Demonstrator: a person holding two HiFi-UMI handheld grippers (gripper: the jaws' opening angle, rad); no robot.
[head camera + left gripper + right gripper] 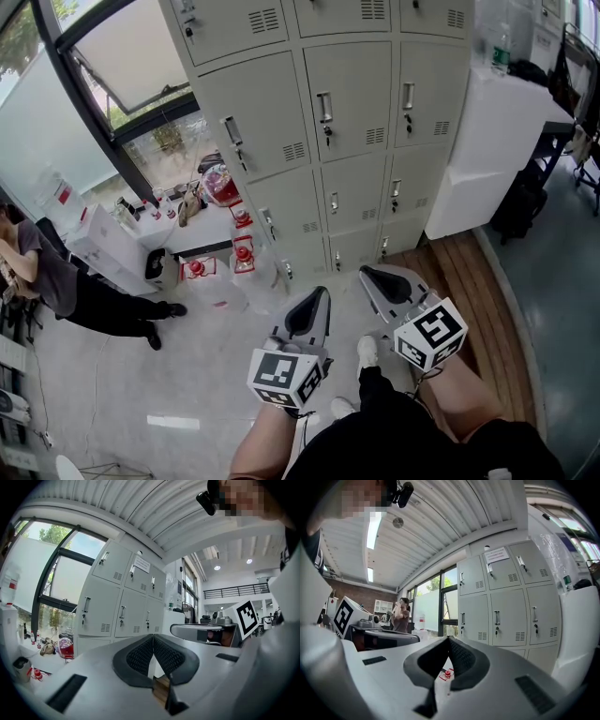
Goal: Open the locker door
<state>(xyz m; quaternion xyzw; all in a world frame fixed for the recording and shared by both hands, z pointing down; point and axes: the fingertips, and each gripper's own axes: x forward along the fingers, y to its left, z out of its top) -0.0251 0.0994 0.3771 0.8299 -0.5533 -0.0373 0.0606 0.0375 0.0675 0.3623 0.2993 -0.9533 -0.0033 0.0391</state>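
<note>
A bank of pale grey lockers (328, 131) stands ahead, every door closed, each with a metal handle (324, 108) and a keyhole under it. The same lockers (117, 602) appear at mid-left in the left gripper view and the lockers (506, 602) at right in the right gripper view. My left gripper (314, 302) and right gripper (375, 277) are held low in front of my legs, well short of the doors. Both are shut with nothing between the pads.
A person (66, 281) in dark clothes stands at far left by a window (112, 84). Red bottles and a white box (211, 253) clutter the floor left of the lockers. A white cabinet (487, 150) stands right of them, with wooden flooring (469, 281) beneath.
</note>
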